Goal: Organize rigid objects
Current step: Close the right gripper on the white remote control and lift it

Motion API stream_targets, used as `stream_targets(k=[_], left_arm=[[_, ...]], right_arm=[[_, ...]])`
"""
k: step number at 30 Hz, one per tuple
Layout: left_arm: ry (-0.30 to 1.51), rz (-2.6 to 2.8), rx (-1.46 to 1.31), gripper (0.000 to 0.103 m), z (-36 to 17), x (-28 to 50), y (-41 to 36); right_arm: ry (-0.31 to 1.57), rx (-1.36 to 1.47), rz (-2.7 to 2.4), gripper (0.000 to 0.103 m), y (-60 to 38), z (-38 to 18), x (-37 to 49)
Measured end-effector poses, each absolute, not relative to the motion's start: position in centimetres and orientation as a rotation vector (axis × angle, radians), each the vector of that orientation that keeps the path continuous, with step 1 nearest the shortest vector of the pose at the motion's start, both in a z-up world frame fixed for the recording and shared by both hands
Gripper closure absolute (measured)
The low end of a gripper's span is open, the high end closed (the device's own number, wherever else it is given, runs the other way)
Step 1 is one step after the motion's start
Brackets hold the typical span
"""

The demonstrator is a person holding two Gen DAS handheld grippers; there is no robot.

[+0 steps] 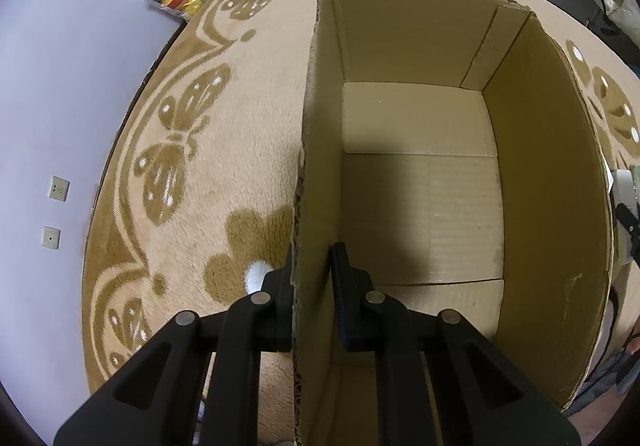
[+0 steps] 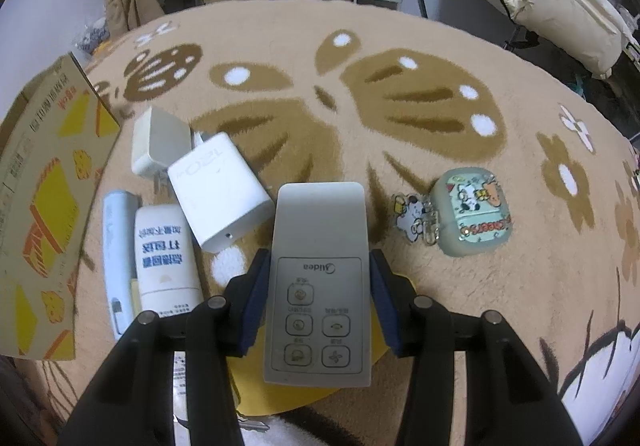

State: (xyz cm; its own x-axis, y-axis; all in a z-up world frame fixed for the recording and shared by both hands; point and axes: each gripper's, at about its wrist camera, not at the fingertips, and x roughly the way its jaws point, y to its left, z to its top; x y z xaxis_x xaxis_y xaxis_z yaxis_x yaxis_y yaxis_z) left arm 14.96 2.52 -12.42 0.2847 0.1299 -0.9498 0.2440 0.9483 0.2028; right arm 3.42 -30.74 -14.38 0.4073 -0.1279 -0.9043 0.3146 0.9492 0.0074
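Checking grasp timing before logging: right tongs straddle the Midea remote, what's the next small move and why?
Probably close the right tongs on the Midea remote: the pads flank both edges with slight gaps, so it is not gripped yet. The left tongs already pinch the cardboard box wall, and the box is empty.

Left gripper black, silver rivets; right gripper pads seemingly navy.

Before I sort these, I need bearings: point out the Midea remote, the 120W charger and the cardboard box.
Midea remote (image 2: 318, 278), right wrist view, upper face.
120W charger (image 2: 220, 192), right wrist view, top face.
cardboard box (image 1: 424, 202), left wrist view, inner floor.
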Motion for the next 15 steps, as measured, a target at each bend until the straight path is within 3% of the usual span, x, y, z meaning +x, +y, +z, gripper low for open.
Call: stream_targets(k=[15], left_arm=[[1.286,-0.053,0.342,0.090,-12.3,14.9,2.4]], right_arm=[[0.963,0.270,-0.272,0.051,-31.6,-10.2,3.1]])
